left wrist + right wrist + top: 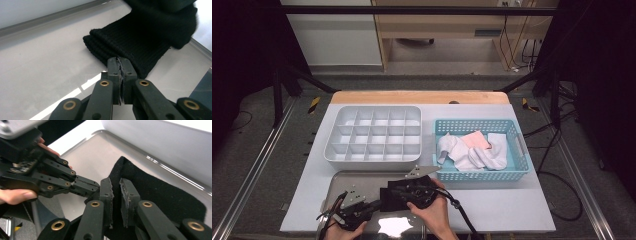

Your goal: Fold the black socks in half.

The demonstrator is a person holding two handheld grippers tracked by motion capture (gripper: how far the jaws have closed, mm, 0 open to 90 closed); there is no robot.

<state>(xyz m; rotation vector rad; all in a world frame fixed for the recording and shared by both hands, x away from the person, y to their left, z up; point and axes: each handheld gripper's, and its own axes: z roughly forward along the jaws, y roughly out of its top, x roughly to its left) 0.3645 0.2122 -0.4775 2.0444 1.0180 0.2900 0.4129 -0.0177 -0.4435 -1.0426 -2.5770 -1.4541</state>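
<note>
The high view takes in the whole table (522,210): at bottom centre a black cloth (388,199) lies on a steel tray (343,181), with the left tool (373,205) at its left edge and the right tool (393,192) over its middle. How the jaws stand cannot be told there.

The left gripper view shows the left tool (121,65) pressed together at the folded cloth's (140,42) near edge; whether it pinches any fabric is unclear. The right gripper view shows the right tool (116,188) a little apart, a raised fold of cloth (160,197) between its jaws.

Behind the tray, a white divided box (374,136) sits centre frame. Right of it, a blue basket (517,172) holds white cloths (472,155) and a pink one (476,139).
</note>
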